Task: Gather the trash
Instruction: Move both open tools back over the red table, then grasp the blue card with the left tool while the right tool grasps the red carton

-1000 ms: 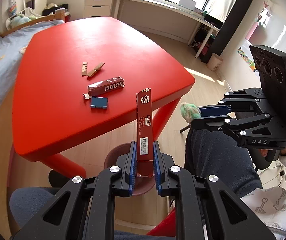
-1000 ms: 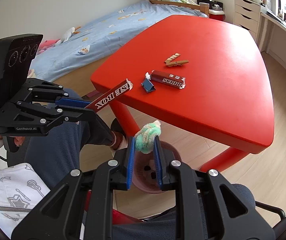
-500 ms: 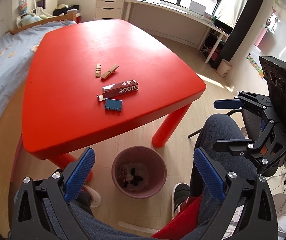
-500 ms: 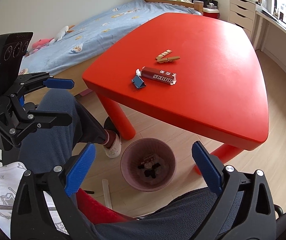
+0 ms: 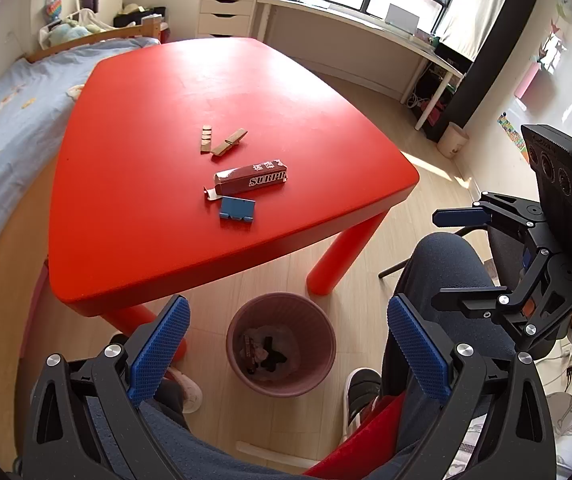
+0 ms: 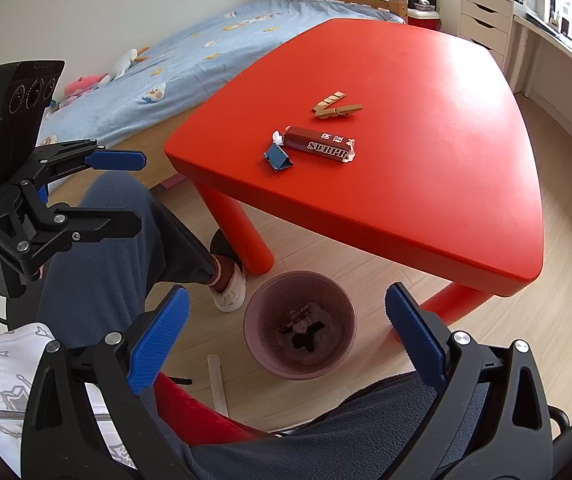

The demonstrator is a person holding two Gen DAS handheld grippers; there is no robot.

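We hold both grippers, left (image 5: 286, 344) and right (image 6: 286, 332), wide open and empty above the pink wastebasket (image 5: 281, 350) beside the red table's (image 5: 213, 92) near corner.

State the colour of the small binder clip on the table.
Blue. The binder clip lies on the red table beside the box; the left wrist view shows it best.

Both wrist views overlook bin (image 5: 281, 344), table (image 5: 133, 200).

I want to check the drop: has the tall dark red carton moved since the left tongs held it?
Yes. It is no longer between the left tongs; a dark red carton lies in the round pink bin below.
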